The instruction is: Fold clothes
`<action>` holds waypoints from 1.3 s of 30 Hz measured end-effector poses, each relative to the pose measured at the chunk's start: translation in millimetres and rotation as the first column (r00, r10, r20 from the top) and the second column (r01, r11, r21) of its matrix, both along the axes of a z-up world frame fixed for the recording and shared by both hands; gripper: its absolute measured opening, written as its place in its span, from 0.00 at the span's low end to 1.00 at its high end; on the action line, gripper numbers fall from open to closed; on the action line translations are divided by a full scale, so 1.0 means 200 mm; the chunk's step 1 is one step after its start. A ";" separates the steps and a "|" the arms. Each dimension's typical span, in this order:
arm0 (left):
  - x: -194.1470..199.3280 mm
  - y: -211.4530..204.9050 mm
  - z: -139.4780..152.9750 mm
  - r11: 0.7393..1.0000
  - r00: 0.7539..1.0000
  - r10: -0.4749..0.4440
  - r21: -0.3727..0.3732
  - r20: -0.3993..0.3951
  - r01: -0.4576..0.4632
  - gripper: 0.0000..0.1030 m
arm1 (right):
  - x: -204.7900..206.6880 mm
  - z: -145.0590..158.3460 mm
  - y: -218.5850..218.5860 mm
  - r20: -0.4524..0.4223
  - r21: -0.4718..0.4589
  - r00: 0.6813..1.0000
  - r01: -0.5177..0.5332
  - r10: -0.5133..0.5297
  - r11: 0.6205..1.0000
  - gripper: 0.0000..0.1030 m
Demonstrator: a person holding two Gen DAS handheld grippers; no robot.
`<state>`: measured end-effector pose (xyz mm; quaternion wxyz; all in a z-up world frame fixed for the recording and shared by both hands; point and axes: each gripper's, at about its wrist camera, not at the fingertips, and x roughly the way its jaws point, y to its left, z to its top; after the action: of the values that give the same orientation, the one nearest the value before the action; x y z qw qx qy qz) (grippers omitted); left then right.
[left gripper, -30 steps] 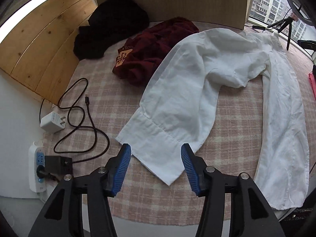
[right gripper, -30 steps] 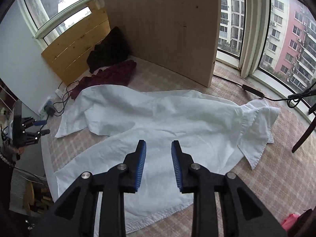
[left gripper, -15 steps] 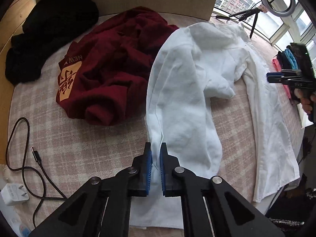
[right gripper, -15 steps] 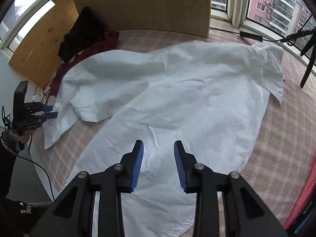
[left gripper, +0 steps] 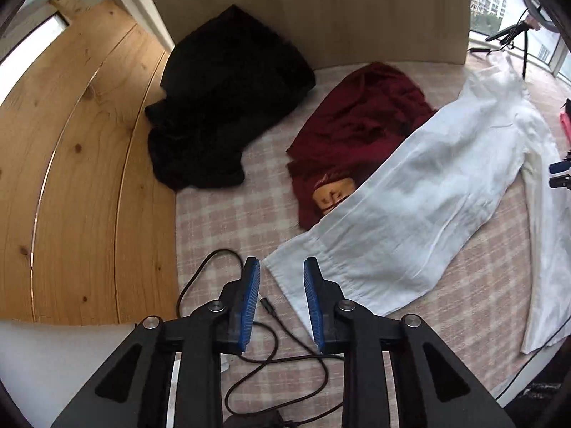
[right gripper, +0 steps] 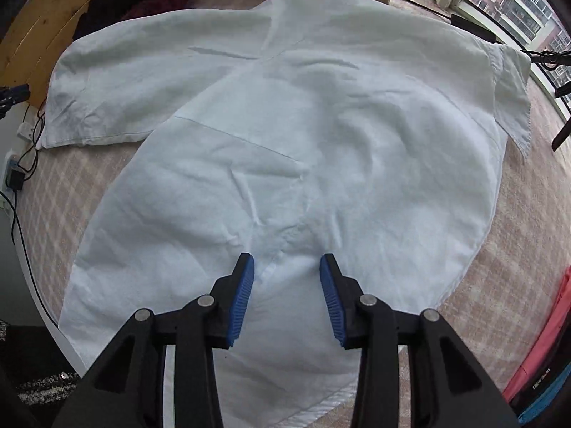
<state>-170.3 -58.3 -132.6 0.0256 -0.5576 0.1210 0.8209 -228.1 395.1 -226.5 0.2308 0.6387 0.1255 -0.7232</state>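
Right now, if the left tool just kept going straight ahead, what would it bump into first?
Most likely the cuff end of the white shirt sleeve, lying just ahead of the open left tool. Beyond it is the dark red garment. Depth is hard to judge in this view.

Left wrist view looks down along its fingers (left gripper: 279,281) at the white shirt's (left gripper: 421,214) sleeve cuff; right wrist view hovers close over the shirt body (right gripper: 285,149) — both share that shirt.

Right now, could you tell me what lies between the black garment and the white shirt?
The crumpled dark red garment lies between the black garment and the white shirt, its edge tucked under the shirt's sleeve, in the left wrist view.
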 end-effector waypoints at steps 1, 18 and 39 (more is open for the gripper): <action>-0.02 0.08 0.06 0.999 0.999 -0.045 0.019 -0.016 0.045 0.32 | -0.03 0.05 0.02 -0.014 -0.016 1.000 0.000 0.000 1.000 0.37; -0.96 1.43 -0.29 0.794 0.796 -0.600 0.172 0.073 0.583 0.53 | -1.06 0.21 0.47 -0.296 -0.054 0.949 0.095 -0.107 0.994 0.37; -0.89 1.44 -0.48 0.748 0.748 -0.656 0.225 0.105 0.624 0.08 | -0.94 0.12 1.05 -0.197 -0.481 0.810 0.411 -0.553 0.774 0.58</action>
<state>-349.1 229.9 -229.1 0.3659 -0.5482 0.2297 0.7161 -416.0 604.4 -203.2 0.1410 0.4554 -0.1654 -0.8633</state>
